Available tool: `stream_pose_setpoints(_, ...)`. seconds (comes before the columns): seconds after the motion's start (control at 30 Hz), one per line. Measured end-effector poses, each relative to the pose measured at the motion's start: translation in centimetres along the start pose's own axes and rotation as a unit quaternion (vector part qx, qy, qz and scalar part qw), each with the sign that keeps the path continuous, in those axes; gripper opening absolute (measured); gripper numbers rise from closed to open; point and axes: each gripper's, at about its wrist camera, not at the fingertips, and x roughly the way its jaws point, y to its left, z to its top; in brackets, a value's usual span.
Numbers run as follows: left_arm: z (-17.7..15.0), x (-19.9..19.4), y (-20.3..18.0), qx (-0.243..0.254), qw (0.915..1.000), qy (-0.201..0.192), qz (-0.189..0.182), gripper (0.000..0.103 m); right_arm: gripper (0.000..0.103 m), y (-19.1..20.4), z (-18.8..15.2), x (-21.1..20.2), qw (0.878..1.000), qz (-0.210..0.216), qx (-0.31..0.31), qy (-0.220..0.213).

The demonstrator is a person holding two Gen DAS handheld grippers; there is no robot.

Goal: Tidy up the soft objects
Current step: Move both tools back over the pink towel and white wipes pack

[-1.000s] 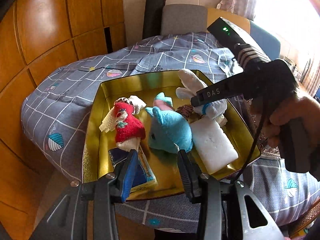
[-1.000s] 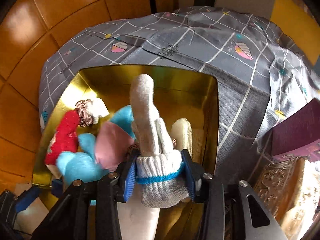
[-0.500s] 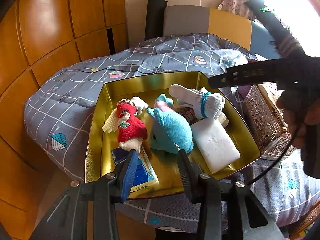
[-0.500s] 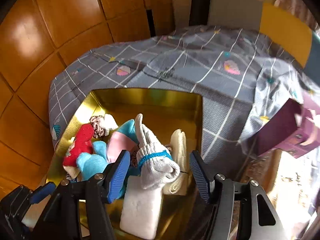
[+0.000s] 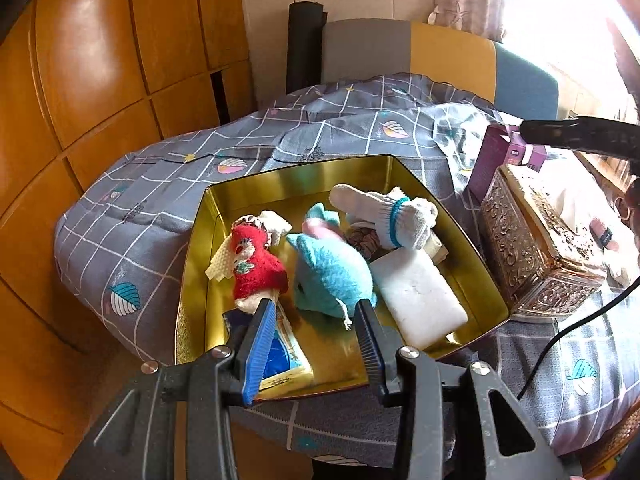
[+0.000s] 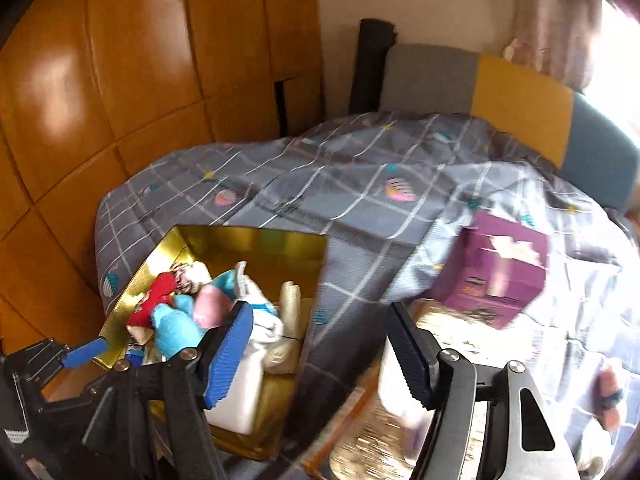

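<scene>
Both grippers are empty, right gripper (image 6: 320,344) jaws opening, left gripper (image 5: 316,336) parted above the tin (image 5: 472,264); the next soft item should be centred between the jaws before closing.

Both grippers are held tilted downward, nothing gripped in either.

The left gripper (image 5: 316,334) is seen with a moderate gap between its fingers (image 5: 260,350), and nothing is clamped between the blue ribbed pads. The right gripper (image 6: 316,354) is shown with its jaws opening, a wide gap being left between the fingers (image 6: 229,354) with nothing pressed by them. In the left wrist view, part of the right gripper's black body is seen at the upper right edge. A hand (image 6: 610,394) is partly seen, blurred, at the lower right edge of the right wrist view.
</scene>
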Motion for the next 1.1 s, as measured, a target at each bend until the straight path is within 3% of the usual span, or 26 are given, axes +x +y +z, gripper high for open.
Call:
stream_pose_setpoints(0.5, 0.8, -0.8, -3.0, 0.04, 0.9991, -0.009, -0.008, 0.041, 0.07, -11.2, -4.0, -7.6, 0.99, -0.095, 0.091, -0.049)
stream_pose_setpoints(0.9, 1.1, -1.3, -5.8, 0.074, 0.997, -0.013, -0.019, 0.041, 0.07, -21.8, -9.5, -10.8, 0.961, -0.187, 0.202, -0.035)
stream_pose_setpoints(1.1, 1.6, -1.7, -6.9, 0.088, 0.9957, -0.019, -0.023, 0.041, 0.075, -26.7, -12.1, -12.0, 0.939, -0.244, 0.24, -0.032)
